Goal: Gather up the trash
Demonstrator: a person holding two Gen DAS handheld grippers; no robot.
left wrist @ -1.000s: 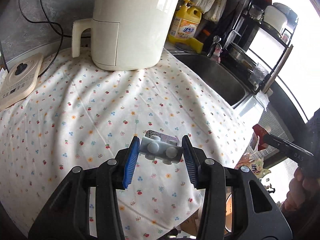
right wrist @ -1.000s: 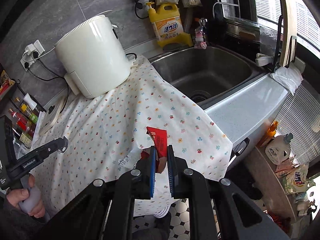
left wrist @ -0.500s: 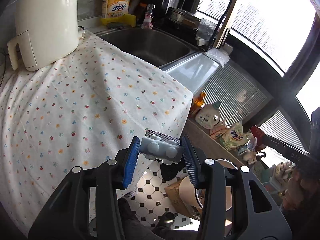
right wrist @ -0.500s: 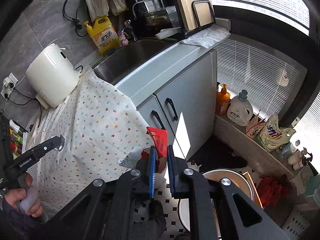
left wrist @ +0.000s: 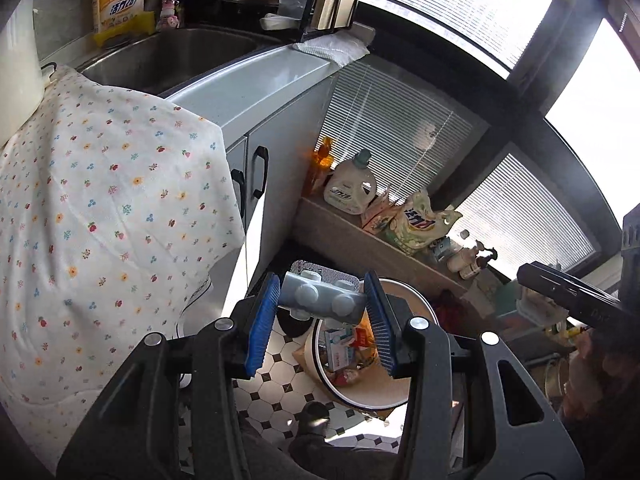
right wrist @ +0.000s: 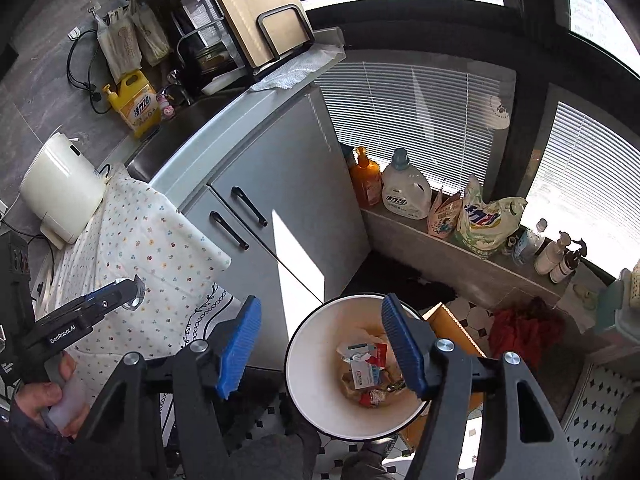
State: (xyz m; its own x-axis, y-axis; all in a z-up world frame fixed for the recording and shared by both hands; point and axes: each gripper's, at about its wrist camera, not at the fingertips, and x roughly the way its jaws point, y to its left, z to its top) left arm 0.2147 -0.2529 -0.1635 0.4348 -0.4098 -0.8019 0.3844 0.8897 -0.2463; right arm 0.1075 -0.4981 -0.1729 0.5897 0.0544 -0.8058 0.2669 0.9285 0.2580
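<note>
My left gripper [left wrist: 322,300] is shut on a grey pill blister pack [left wrist: 320,300] and holds it in the air above the near rim of a white trash bin [left wrist: 360,394] on the tiled floor. My right gripper [right wrist: 320,332] is open and empty, directly above the same bin [right wrist: 308,356]. Several wrappers, among them a red one [right wrist: 380,350], lie in the bin's bottom. The left gripper also shows at the left of the right wrist view [right wrist: 132,292].
A counter under a flowered cloth [left wrist: 100,220] stands to the left, with grey cabinet doors [right wrist: 280,208] and a sink [left wrist: 168,56] beside it. A low ledge [right wrist: 460,256] with detergent bottles and bags runs behind the bin. A cardboard box [right wrist: 452,324] sits by the bin.
Both grippers swung from the counter to over the bin. The right gripper opened and its red wrapper dropped into the bin. The left still grips the blister pack.
</note>
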